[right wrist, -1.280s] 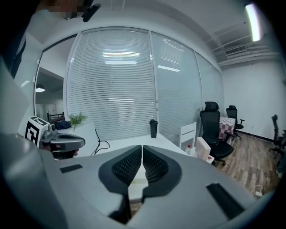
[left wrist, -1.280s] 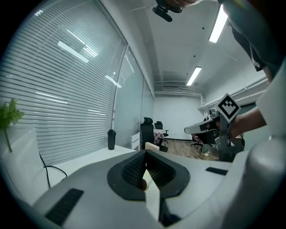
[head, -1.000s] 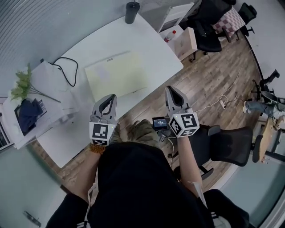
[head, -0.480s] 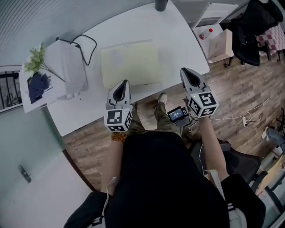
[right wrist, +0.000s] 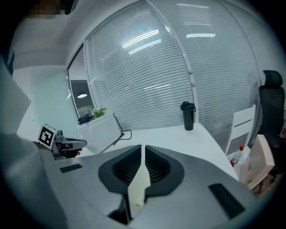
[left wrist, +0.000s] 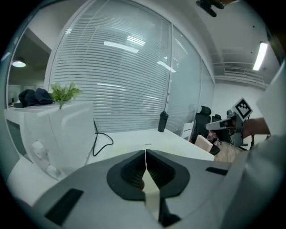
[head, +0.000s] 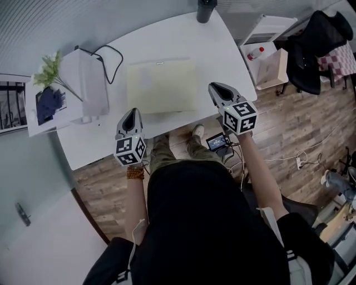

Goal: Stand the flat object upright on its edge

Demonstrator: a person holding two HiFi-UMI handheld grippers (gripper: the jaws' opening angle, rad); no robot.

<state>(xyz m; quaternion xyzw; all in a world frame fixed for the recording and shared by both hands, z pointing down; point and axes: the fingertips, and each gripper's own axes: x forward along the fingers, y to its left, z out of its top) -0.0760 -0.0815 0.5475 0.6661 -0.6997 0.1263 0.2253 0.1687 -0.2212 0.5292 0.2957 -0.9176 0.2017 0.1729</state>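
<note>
A pale yellow flat sheet (head: pixel 161 86) lies flat on the white table (head: pixel 222 50), near its front edge. My left gripper (head: pixel 131 114) hovers over the table's front edge, just off the sheet's near left corner, its jaws shut and empty. My right gripper (head: pixel 215 89) hangs by the sheet's near right corner, also shut with nothing in it. In the left gripper view the left gripper's (left wrist: pixel 145 154) jaws meet in a thin line; in the right gripper view the right gripper's (right wrist: pixel 142 150) do the same. Neither gripper touches the sheet.
A black tumbler (head: pixel 206 8) stands at the table's far edge. A white box (head: pixel 83 83) with a green plant (head: pixel 49 69) and a black cable (head: pixel 108 58) fills the left end. A white shelf with a bottle (head: pixel 253 54) stands on the wooden floor at right.
The head view has swung round over the table. My right gripper has come in closer to the sheet's near right corner; my left has drifted a little left. Both stay shut.
</note>
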